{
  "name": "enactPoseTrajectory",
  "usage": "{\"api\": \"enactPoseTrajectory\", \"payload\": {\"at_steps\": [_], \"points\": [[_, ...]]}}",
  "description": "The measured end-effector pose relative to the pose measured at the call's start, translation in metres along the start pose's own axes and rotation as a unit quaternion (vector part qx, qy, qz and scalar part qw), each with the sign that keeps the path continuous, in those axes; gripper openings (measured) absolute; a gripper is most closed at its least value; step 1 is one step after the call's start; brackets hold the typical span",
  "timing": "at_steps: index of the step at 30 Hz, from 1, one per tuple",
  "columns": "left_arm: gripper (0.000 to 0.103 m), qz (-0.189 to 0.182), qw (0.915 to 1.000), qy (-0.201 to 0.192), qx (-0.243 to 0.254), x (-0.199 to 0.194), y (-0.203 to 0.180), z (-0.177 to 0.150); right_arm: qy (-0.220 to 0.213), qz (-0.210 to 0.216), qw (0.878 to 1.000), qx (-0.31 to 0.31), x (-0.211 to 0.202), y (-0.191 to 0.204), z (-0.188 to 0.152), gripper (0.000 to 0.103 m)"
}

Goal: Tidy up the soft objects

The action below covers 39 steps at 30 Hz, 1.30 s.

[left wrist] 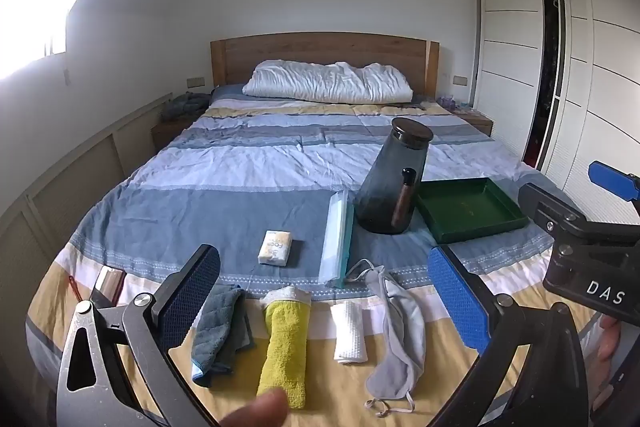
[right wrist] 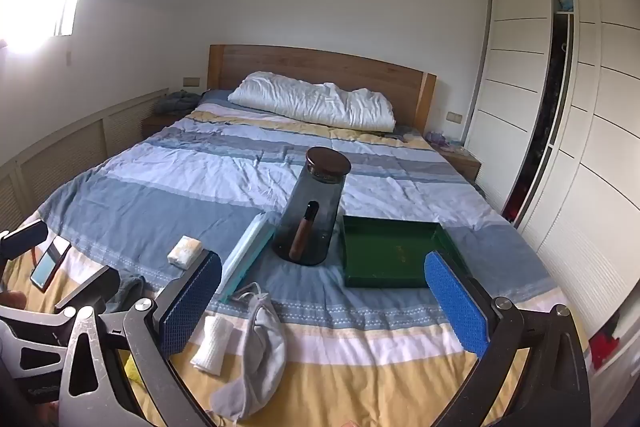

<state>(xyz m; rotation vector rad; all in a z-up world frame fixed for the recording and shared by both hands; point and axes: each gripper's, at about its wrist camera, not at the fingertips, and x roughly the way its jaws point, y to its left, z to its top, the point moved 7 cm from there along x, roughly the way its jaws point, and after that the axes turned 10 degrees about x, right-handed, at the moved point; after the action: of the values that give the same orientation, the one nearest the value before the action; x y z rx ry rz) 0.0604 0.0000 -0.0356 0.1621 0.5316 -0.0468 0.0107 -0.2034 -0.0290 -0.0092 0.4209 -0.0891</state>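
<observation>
Soft cloths lie in a row along the near edge of the striped bed (left wrist: 224, 179). From left to right in the left wrist view: a crumpled blue-grey cloth (left wrist: 218, 335), a rolled yellow towel (left wrist: 285, 343), a small rolled white cloth (left wrist: 350, 333) and a grey eye mask (left wrist: 400, 339). All four sit between the spread fingers of the left gripper (left wrist: 324, 307), which hangs above them and touches none; its jaws stand wide apart with nothing gripped. The yellow towel's long axis runs away from the camera toward the headboard, as does the white cloth's; the eye mask lies lengthwise the same way, tilted slightly, its straps trailing at both ends.

The right gripper (right wrist: 323, 303) is likewise splayed wide and grips nothing. The white cloth (right wrist: 212, 345) and eye mask (right wrist: 256, 355) lie just inside its left finger, while the green tray (right wrist: 384, 255) sits beyond, beside a dark glass pitcher (right wrist: 312, 211).
</observation>
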Motion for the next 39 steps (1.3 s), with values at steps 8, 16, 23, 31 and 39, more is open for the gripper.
{"api": "enactPoseTrajectory", "payload": {"at_steps": [8,16,23,31,39], "points": [[0.102,0.001,1.0,0.0,0.003,-0.0006,0.0002,0.0002,0.0,0.001,1.0,0.003,-0.0012,-0.0007,0.0003,0.103],[0.102,0.002,1.0,0.001,0.005,-0.0004,-0.0025,-0.0027,0.0,0.001,1.0,0.004,-0.0025,-0.001,0.0005,0.103],[0.102,0.003,1.0,0.0,0.007,0.0004,-0.0037,-0.0047,-0.001,0.002,1.0,0.004,-0.0036,-0.001,0.0006,0.103],[0.102,0.008,0.9999,0.004,0.01,-0.0031,-0.001,-0.0085,0.003,0.001,1.0,0.004,-0.0031,0.0007,-0.0004,0.103],[0.102,0.013,0.9999,0.006,0.008,-0.0045,0.0035,-0.0075,0.013,-0.003,1.0,0.002,-0.0071,0.0042,0.0053,0.103]]}}
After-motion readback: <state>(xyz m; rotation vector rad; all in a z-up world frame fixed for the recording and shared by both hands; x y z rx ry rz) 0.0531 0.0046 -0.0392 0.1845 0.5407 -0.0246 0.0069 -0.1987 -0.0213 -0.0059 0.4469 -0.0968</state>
